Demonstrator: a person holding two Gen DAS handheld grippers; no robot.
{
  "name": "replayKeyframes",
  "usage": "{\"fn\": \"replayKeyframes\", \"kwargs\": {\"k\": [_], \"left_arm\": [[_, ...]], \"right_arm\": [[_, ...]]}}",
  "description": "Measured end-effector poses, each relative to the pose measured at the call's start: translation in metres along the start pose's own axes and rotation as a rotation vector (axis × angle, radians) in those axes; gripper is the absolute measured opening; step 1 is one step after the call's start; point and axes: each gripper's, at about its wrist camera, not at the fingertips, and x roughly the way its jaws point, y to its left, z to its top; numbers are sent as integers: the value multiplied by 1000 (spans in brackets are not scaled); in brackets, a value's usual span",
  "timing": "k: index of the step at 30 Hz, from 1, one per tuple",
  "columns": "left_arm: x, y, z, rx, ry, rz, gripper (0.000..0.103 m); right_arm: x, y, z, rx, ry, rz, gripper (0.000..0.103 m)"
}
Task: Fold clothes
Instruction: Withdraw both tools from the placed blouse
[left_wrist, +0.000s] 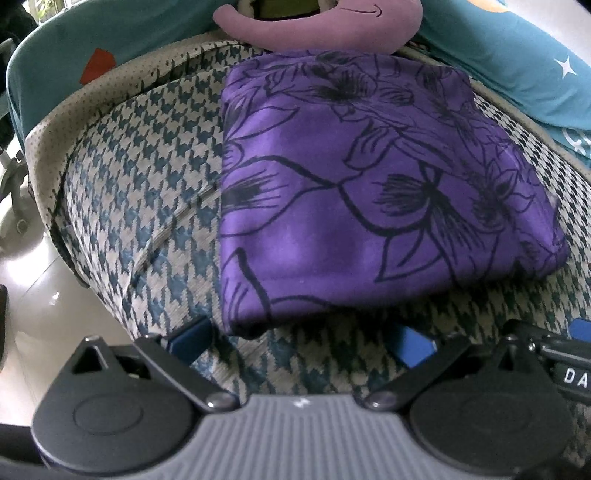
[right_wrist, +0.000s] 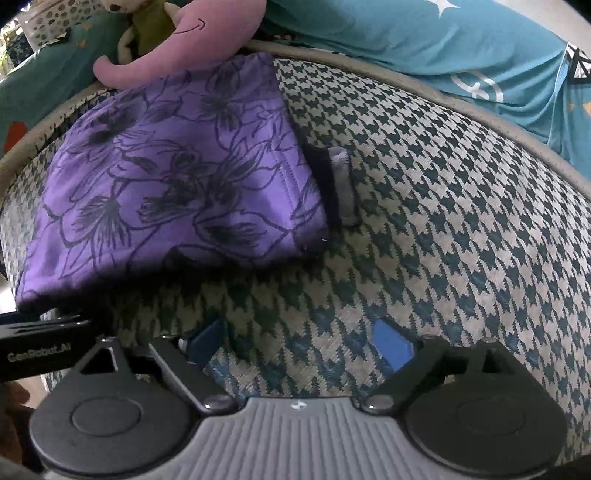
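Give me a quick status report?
Left gripper and right gripper open, empty. Purple garment folded on checked cushion. Pink plush toy rests on its far edge.

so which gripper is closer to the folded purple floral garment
Left. The left gripper sits open right at the folded purple garment's near edge. The right gripper, also open, hangs over bare houndstooth cushion, with the garment off to its left.

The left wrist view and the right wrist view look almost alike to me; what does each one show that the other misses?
Only the left wrist view shows the pale glossy floor beside the cushion.

Only the right wrist view shows a small grey and dark flap sticking out from the garment's edge.

Both show the folded purple floral garment on the houndstooth cushion, the pink plush toy behind it, the teal bedding, and open tongs holding nothing.
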Motion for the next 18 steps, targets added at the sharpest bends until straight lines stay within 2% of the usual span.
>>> {"fn": "replayKeyframes", "kwargs": {"k": [18], "left_arm": [[5,4,-3,8,6,-16,103]], "right_arm": [[5,-1,5,0,25,-44,96]]}}
